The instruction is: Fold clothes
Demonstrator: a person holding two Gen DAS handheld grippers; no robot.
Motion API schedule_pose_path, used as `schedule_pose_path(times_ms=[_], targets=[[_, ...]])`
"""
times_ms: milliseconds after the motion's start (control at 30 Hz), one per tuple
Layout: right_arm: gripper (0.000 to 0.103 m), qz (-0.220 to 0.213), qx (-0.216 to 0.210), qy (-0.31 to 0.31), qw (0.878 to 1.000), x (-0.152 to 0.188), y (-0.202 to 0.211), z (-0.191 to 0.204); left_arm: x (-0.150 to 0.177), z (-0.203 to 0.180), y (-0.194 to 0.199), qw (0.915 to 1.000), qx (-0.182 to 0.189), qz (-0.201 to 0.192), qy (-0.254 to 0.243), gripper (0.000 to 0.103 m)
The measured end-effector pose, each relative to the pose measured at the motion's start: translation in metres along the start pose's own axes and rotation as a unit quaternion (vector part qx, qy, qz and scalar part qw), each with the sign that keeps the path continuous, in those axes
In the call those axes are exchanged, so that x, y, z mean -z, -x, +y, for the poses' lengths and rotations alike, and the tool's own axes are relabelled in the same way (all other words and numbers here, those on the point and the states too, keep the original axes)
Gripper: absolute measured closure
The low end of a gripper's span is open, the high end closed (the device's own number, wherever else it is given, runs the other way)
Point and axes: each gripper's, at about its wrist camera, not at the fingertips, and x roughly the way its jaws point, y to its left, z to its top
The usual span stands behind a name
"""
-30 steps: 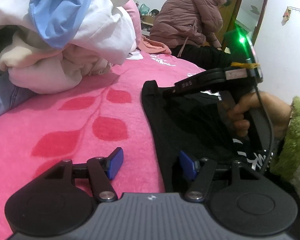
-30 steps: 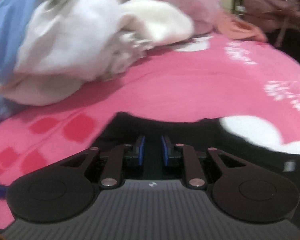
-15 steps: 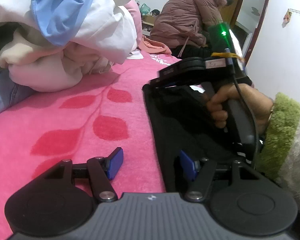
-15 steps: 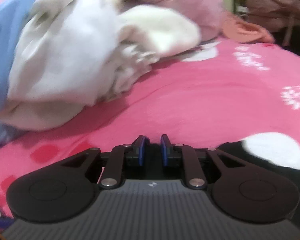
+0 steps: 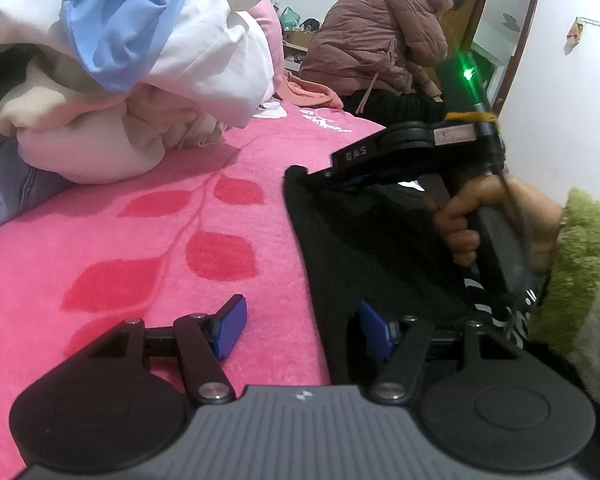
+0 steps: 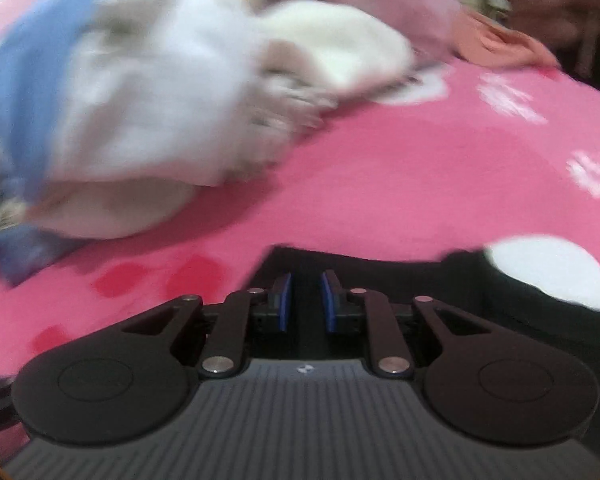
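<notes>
Looks like we're mid-fold: the right gripper point(image 6: 304, 300) has pinched the far corner of the black garment point(image 5: 364, 248) lying on the pink blanket point(image 5: 160, 240), left gripper point(image 5: 300, 326) gaping, unclenched, straddling its near edge, so next it probably needs to clamp.

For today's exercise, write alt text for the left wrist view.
An open left gripper rests on a pink blanket, straddling the edge of a black garment. The right gripper, held in a hand, pinches the garment's far corner; a pile of clothes sits behind.
</notes>
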Motion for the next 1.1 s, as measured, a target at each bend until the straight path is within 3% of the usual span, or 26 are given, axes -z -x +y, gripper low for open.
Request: schedule_pose_path(times_ms=[133,233,433,567,633,733,900,933,1100], targets=[[0.088,-0.039,0.069,-0.057,0.995,-0.005,0.029,-0.033,0.0,0.0,0.0,1.0,0.001,0.0,0.0,0.039],[0.087,-0.047,0.053,-0.052,0.996,0.002,0.068,-0.043,0.0,0.0,0.0,1.0,0.0,0.001,-0.001,0.039],[0.087,0.014,-0.007,0.014,1.0,0.041,0.091,-0.033,0.0,0.001,0.001,1.0,0.003,0.001,0.001,0.038],[0.089,0.024,0.069,0.023,0.997,0.057,0.089,-0.046,0.0,0.002,0.001,1.0,0.008,0.001,0.006,0.038],[0.085,0.008,0.134,0.0,0.991,0.056,0.1,-0.054,0.0,0.002,0.001,1.0,0.008,0.001,0.005,0.038],[0.085,-0.015,0.124,-0.01,0.992,0.057,0.117,-0.052,0.0,0.003,0.001,0.9999,0.009,0.001,0.006,0.038],[0.087,0.002,0.013,0.037,0.999,0.074,0.114,-0.018,0.0,0.006,0.003,0.9998,0.017,0.002,0.013,0.038],[0.087,0.02,0.021,0.048,0.998,0.079,0.109,-0.016,0.0,0.008,0.003,0.9997,0.02,0.003,0.016,0.038],[0.084,0.026,0.102,0.0,0.994,0.083,0.123,-0.028,-0.001,0.012,0.003,0.9992,0.029,0.004,0.027,0.038]])
